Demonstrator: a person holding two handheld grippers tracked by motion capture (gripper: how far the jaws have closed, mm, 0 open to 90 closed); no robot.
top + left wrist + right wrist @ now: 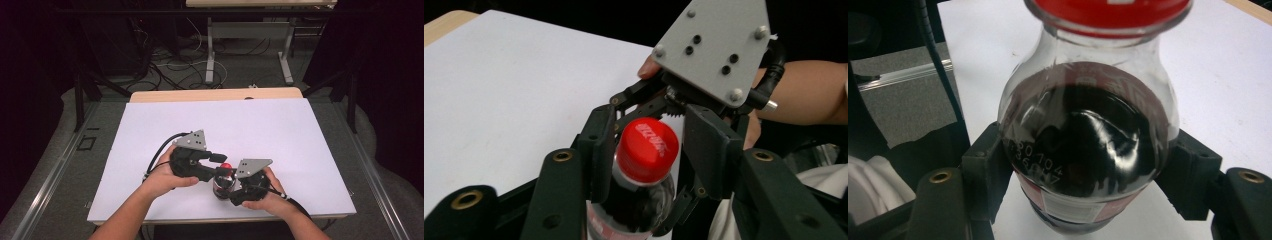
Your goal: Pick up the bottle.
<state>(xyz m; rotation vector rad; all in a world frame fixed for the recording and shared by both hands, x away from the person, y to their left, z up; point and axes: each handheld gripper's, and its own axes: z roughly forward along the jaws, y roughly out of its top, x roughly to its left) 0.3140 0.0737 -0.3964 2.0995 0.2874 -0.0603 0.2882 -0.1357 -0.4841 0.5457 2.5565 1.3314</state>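
1. Right gripper [235, 186], lower centre of the high view, held by the right hand [270, 199]. Fingers clamped on the bottle [1088, 150] body; in the right gripper view a pad presses each side of the glass, just above the label.
2. Bottle [223, 181] stands on the white surface [280, 135], low centre of the high view, between the two grippers. Clear, with dark liquid inside, a red-and-white label, and printed digits on the shoulder.
3. Left gripper [218, 161], left of centre in the high view, held by the left hand [167, 175]. In the left gripper view its fingers [599, 145] sit on either side of the red cap [647, 150]. The left one is touching or nearly touching the cap; there is a small gap on the right. Fingers partly apart and not clearly clamped.
4. In the same view, upper right: the grey plate [719, 47] of the right gripper, just behind the cap, with the right hand behind it.
5. Far edge, top of the high view: bare wood strip [215, 94] of the surface, then floor with cables [170, 65] and the legs of a second table [250, 30].
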